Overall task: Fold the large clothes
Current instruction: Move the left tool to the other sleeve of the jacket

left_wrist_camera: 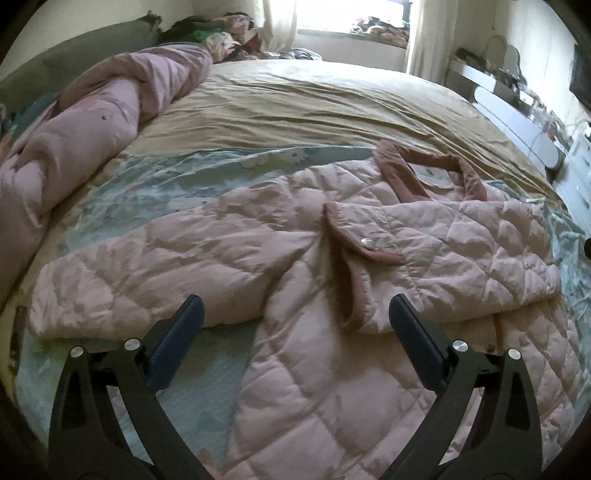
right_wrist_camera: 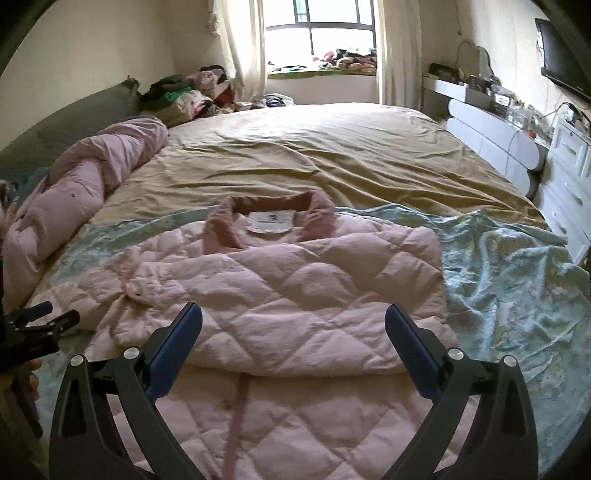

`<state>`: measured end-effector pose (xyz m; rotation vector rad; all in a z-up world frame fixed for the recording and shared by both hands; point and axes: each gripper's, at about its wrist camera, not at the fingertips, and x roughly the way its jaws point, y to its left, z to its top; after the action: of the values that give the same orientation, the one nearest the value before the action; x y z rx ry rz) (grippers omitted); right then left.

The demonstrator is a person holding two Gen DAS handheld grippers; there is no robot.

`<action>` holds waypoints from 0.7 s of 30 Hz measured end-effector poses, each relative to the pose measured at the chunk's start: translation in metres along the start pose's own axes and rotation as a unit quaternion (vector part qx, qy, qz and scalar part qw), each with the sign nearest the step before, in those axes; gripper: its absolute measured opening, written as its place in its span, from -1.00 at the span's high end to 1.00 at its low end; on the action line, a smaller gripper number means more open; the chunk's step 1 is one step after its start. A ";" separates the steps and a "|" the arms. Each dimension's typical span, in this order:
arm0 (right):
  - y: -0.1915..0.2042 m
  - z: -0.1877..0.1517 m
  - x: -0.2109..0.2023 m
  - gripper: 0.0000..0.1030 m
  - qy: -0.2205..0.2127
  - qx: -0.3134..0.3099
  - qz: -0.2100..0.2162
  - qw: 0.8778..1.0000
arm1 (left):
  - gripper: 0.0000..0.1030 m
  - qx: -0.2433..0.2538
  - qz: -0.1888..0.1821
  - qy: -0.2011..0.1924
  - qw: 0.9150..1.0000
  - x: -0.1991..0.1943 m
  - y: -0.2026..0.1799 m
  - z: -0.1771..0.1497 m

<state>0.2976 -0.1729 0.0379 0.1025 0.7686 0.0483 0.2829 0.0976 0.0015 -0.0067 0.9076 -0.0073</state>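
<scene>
Pink jacket [right_wrist_camera: 280, 295] flat on bed [right_wrist_camera: 314, 155], collar [right_wrist_camera: 273, 206] toward window [right_wrist_camera: 317, 33], 1 sleeve folded across front. Left gripper [left_wrist_camera: 295, 325] and right gripper [right_wrist_camera: 293, 325] hover over it, jaws wide, holding nothing. Rolled duvet [right_wrist_camera: 74, 184] along left; clothes pile [right_wrist_camera: 192, 96] behind; dresser [right_wrist_camera: 565, 166] right.
</scene>
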 end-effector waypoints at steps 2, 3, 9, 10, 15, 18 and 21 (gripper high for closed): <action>0.011 0.001 -0.002 -0.92 -0.003 -0.006 0.003 1.000 | -0.82 -0.005 0.004 -0.004 1.000 -0.006 0.009 -0.002; 0.016 0.002 -0.003 -0.92 -0.004 -0.010 0.007 1.000 | -0.82 -0.006 0.006 -0.006 1.000 -0.008 0.012 -0.002; 0.049 0.008 -0.007 -0.92 -0.006 -0.028 0.035 0.999 | -0.82 -0.023 0.018 -0.016 0.999 -0.024 0.040 -0.009; 0.054 0.008 -0.008 -0.92 -0.007 -0.032 0.037 0.999 | -0.82 -0.027 0.020 -0.017 0.999 -0.026 0.045 -0.010; 0.091 0.012 -0.006 -0.92 -0.010 -0.056 0.061 0.996 | -0.82 -0.052 0.036 -0.019 0.998 -0.034 0.076 -0.019; 0.113 0.013 -0.004 -0.92 -0.009 -0.075 0.074 0.994 | -0.82 -0.071 0.048 -0.018 0.996 -0.037 0.099 -0.025; 0.134 0.016 0.000 -0.92 -0.008 -0.089 0.085 0.992 | -0.82 -0.089 0.057 -0.014 0.994 -0.037 0.119 -0.031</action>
<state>0.3080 -0.0407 0.0638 -0.0020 0.7352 0.2775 0.2357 0.2171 0.0107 -0.1205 0.8765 0.1790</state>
